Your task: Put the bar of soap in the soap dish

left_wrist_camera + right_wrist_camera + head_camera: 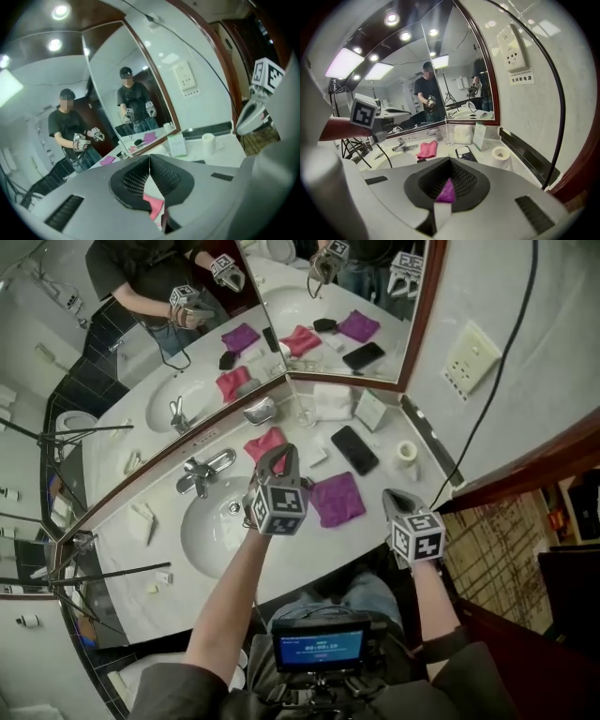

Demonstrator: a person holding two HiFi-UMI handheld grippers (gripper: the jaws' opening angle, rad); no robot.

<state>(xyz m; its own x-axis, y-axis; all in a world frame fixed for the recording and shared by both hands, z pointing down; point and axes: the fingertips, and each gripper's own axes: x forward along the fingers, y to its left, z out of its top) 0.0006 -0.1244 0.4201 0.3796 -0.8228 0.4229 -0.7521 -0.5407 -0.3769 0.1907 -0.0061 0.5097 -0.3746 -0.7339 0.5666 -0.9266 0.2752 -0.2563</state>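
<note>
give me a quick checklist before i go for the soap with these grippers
1. Left gripper empty: ok, jaws together with nothing between them.
2. Right gripper empty: ok, same.
3. Jaws open for a pick: not ok, both are shut.
4. Bar of soap found: cannot tell; a small white piece beside the pink cloth may be it.
5. Soap dish free: cannot tell; it is too small in the head view to see into.
</note>
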